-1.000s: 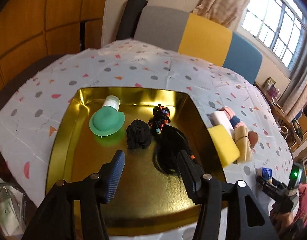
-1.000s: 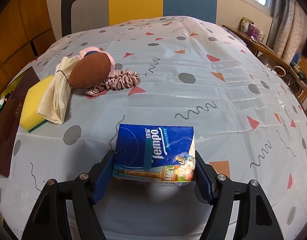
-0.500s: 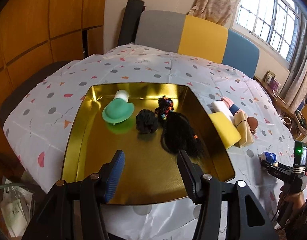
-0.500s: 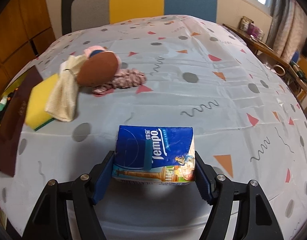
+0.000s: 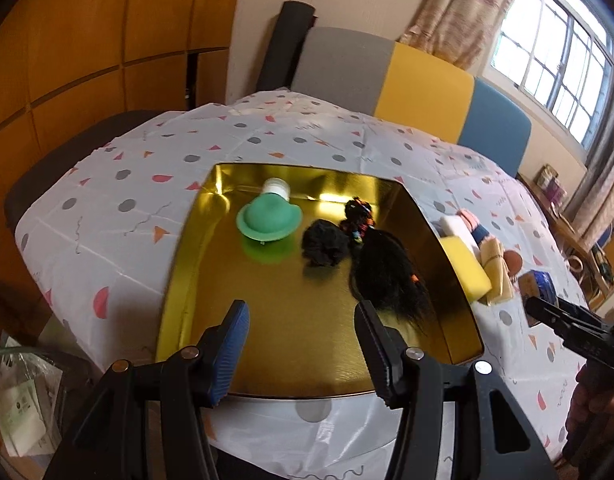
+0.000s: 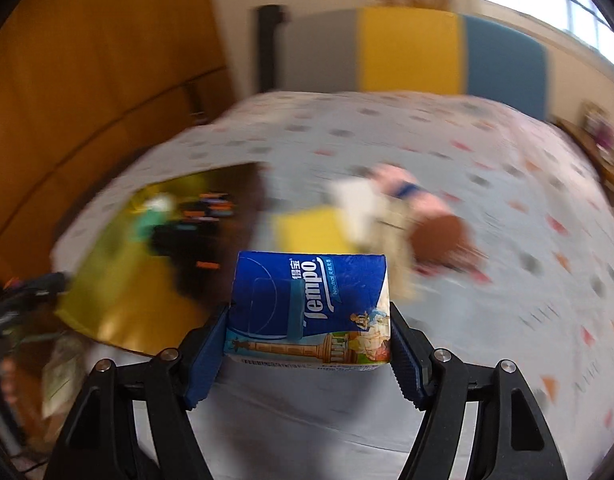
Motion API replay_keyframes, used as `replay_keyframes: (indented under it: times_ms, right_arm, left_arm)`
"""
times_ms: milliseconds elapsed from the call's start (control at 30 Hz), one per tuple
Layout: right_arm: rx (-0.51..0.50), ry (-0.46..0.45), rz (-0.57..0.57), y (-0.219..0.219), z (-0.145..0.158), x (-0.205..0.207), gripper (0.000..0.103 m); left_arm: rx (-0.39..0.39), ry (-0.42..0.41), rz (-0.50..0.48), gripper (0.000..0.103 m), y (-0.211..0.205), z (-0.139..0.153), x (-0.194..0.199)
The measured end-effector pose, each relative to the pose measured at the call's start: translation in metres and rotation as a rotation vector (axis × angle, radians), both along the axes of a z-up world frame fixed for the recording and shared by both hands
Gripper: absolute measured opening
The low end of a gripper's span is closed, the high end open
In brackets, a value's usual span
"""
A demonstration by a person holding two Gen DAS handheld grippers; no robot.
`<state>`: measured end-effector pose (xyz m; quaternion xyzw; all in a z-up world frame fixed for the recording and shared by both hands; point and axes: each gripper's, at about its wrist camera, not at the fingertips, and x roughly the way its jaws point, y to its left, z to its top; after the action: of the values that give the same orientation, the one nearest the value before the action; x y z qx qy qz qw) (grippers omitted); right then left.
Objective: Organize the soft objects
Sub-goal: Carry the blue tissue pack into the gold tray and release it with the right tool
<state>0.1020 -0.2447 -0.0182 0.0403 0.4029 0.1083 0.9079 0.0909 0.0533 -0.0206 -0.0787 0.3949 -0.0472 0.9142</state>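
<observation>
Table under white tablecloth (image 5: 119, 216) with coloured dots, triangles and squiggles. Directly on cloth: gold tray (image 5: 187, 264), left; just beside its right wall, yellow sponge (image 5: 465, 268), beige mesh bundle (image 5: 497, 270), white block (image 5: 455, 225), brown pouf (image 5: 514, 260).

My left gripper (image 5: 301, 346) has black angular arms, blue ribbed pads (image 5: 231, 354) and round silver screws. My right gripper (image 6: 309, 354) has the same black arms, blue pads (image 6: 205, 354) and silver screws. My hand (image 5: 597, 412) shows bare skin.
</observation>
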Motion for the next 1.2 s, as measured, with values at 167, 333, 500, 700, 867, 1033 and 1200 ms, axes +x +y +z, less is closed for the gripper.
replay_keyframes:
  times_ms: [167,333,500,700,867,1033,1200]
  right_arm:
    - [-0.014,0.047,0.212,0.082,-0.001,0.02,0.073]
    - [-0.039,0.198,0.316,0.131,-0.034,0.048,0.073]
    - [-0.121,0.286,0.31,0.148,-0.063,0.069,0.074]
    - [-0.175,0.258,0.277,0.148,-0.067,0.076,0.084]
    - [-0.123,0.192,0.255,0.14,-0.053,0.065,0.085]
    - [-0.056,0.113,0.197,0.12,-0.033,0.05,0.085]
    - [-0.028,0.069,0.129,0.096,-0.02,0.039,0.085]
  left_arm:
    - [-0.008,-0.003,0.037,0.055,0.016,0.002,-0.002]
    - [-0.012,0.011,0.058,0.055,0.028,-0.002,-0.005]
    - [-0.014,0.026,0.073,0.055,0.035,-0.008,-0.006]
    - [0.002,0.028,0.067,0.055,0.032,-0.009,-0.006]
    - [0.018,0.014,0.053,0.055,0.027,-0.005,-0.008]
    - [0.032,0.001,0.035,0.055,0.021,0.0,-0.01]
    - [0.043,-0.005,0.008,0.055,0.01,0.003,-0.013]
